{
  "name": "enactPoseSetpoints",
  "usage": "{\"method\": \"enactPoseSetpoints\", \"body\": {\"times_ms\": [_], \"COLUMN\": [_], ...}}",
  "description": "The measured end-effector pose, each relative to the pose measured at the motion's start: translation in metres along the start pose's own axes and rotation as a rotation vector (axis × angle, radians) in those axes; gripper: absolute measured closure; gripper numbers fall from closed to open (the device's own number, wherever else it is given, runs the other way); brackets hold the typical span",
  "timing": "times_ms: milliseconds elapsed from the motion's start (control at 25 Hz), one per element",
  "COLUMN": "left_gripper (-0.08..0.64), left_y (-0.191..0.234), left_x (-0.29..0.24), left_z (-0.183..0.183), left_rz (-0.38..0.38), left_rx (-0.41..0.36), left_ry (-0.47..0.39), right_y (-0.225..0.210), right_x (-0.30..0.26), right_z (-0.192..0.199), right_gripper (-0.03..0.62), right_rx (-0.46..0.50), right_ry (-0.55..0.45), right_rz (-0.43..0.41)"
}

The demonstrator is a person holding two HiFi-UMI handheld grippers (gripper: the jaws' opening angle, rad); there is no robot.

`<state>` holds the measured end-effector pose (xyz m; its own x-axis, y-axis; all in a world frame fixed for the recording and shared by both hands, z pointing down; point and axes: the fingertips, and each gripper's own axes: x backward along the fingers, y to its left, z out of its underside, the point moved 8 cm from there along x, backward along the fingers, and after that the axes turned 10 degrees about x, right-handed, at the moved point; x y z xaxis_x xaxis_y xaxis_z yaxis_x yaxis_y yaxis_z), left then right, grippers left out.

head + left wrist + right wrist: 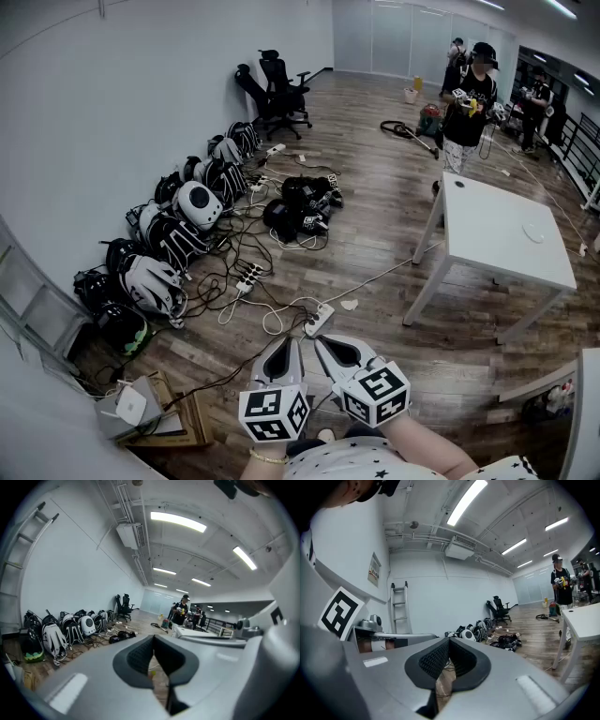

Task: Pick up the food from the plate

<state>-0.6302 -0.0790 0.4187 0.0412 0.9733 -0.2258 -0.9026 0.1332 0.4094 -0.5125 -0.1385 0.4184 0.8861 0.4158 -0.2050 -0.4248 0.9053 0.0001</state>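
Observation:
Both grippers are held low and close to the body, over the wooden floor. In the head view my left gripper (pixel 287 341) and my right gripper (pixel 324 341) point forward side by side, jaws together, nothing in either. The left gripper view shows my left gripper (pixel 153 638) with its tips touching and nothing between them. It is the same in the right gripper view for my right gripper (pixel 449 641). A white table (pixel 497 246) stands ahead to the right, with a small pale round thing (pixel 533 232), perhaps a plate, on it. No food can be made out.
Backpacks and helmets (pixel 178 234) line the left wall, with cables and power strips (pixel 319 321) spread over the floor. A cardboard box (pixel 150 412) sits at lower left and a ladder (pixel 28 309) leans there. Office chairs (pixel 277 89) and standing people (pixel 469 103) are at the far end.

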Motion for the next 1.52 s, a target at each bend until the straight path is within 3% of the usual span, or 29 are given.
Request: {"method": "enactPoseSetpoints", "body": {"times_ms": [280,720,1120,1520], "left_gripper": [0.552,0.552,0.552,0.552], "left_y": [-0.013,-0.12,-0.311,-0.525], "left_x": [-0.019,-0.062,-0.074,-0.042], "left_z": [0.013,0.051,0.125,0.23], "left_rz": [0.096,0.424,0.76,1.037], "left_rx": [-0.015,-0.105,-0.19,-0.247], "left_ry": [0.056,0.224,0.375,0.458], "right_y": [-0.014,-0.069,-0.128,-0.174], "right_x": [0.018,0.127,0.317,0.533], "right_z": [0.014,0.034,0.063,0.107], "right_gripper": [0.593,0.592,0.592,0.592], "right_rx": [-0.028,-0.103,-0.176,-0.2], "right_ry": [-0.001,0.008,0.012,0.006], "right_rz": [0.122,0.49,0.87,1.142]}}
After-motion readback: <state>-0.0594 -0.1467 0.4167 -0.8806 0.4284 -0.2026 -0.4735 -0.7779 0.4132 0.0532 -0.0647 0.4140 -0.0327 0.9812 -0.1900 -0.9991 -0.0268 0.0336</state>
